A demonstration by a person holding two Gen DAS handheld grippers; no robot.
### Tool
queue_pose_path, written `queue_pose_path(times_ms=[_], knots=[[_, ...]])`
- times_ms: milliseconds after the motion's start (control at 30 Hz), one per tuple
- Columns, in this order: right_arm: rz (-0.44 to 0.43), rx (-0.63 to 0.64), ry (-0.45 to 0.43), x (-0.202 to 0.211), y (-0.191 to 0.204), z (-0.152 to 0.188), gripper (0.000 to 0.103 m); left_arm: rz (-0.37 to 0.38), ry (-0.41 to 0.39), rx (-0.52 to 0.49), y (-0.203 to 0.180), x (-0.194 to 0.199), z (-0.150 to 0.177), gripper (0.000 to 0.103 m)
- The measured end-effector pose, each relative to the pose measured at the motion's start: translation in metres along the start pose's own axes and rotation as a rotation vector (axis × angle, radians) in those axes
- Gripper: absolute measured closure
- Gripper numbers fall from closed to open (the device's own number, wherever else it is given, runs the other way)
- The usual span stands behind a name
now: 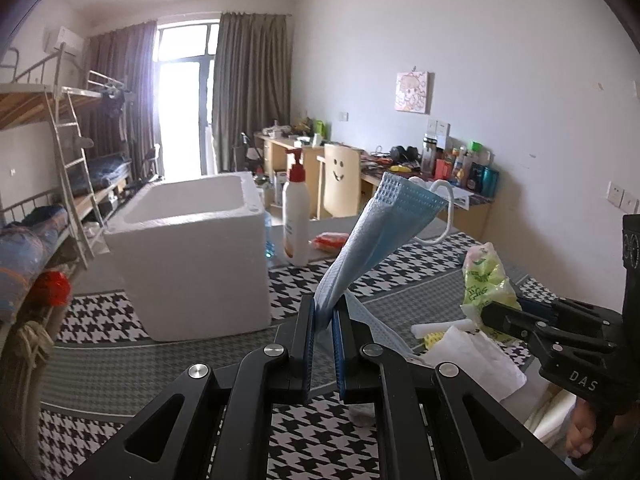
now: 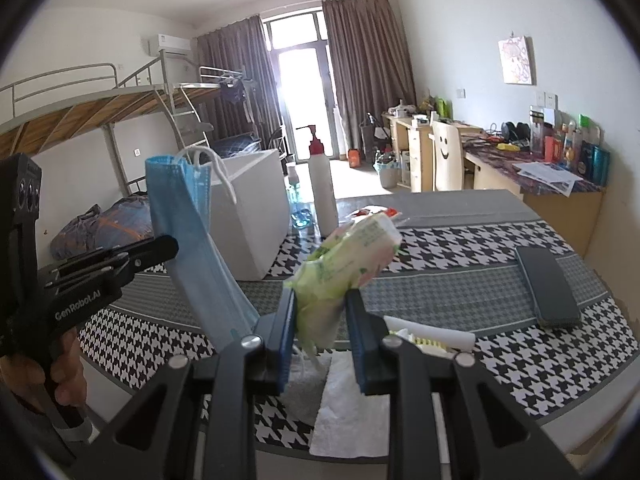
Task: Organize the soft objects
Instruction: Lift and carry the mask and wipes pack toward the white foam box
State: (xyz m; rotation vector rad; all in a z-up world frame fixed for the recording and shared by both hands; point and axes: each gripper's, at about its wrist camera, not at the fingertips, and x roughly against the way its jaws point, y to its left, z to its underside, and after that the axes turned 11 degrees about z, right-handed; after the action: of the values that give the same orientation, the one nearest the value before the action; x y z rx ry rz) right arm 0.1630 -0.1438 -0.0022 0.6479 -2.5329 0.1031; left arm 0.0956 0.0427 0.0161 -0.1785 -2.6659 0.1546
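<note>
My left gripper (image 1: 323, 312) is shut on a blue face mask (image 1: 380, 232), which sticks up and to the right above the table, its white ear loop (image 1: 446, 216) hanging off the far end. The same mask (image 2: 188, 232) shows at the left of the right wrist view. My right gripper (image 2: 320, 304) is shut on a yellow-green tissue pack (image 2: 352, 256), held tilted above the table; that pack (image 1: 486, 276) appears at the right of the left wrist view. A white foam box (image 1: 192, 256) stands open on the table ahead and to the left.
A white pump bottle (image 1: 295, 216) with a red collar stands right of the box (image 2: 248, 216). White tissue sheets (image 2: 352, 412) lie under the grippers on the houndstooth tablecloth (image 2: 480, 248). A dark flat case (image 2: 548, 286) lies to the right, an orange packet (image 1: 330, 240) further back. Bunk beds and desks surround.
</note>
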Motion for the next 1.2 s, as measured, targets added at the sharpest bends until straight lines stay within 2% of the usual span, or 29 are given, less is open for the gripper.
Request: queue_pose_path(times_ms=[567,1200], knots=[[-0.02,0.017,-0.052,0.005,0.002,-0.011,0.074,-0.036,-0.052,-0.016,0.008,0.01,-0.019,0.094],[-0.042,0.037,-0.081,-0.011,0.013,-0.036,0.074,-0.035,-0.076,-0.003,0.03,0.005,-0.038,0.094]])
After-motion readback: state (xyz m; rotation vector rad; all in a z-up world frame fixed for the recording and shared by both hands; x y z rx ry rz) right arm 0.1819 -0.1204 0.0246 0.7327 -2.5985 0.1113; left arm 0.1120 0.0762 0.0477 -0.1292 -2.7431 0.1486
